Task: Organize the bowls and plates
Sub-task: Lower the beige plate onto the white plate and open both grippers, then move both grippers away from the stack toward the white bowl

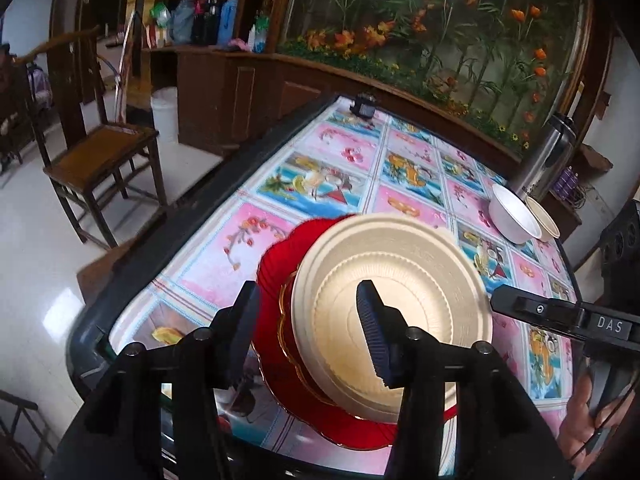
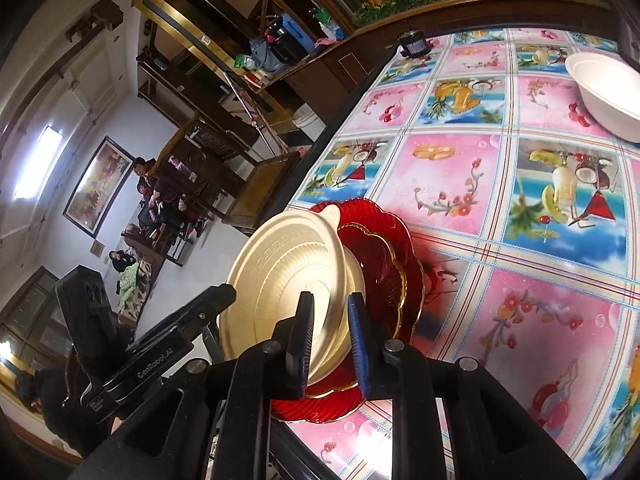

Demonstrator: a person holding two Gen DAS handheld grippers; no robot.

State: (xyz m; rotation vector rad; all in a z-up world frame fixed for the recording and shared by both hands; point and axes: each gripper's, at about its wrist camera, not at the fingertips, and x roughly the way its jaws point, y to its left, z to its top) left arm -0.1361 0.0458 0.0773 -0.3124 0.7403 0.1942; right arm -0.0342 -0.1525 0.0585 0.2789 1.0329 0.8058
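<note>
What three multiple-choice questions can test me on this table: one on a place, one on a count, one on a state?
1. Where does the beige plate lie?
A. on the wooden chair
B. on the red plates
C. directly on the tablecloth

2. How many bowls stand at the far right of the table?
A. two
B. one
C. four

3. How is the left tool?
A. shut on a red plate
B. shut on nothing
C. open, with the beige plate's rim between its fingers

Key:
1 B: red rims show all around and under the beige plate.
2 A: a white bowl and a beige bowl stand side by side.
3 C: the two fingers stand well apart and neither presses on the rim.
</note>
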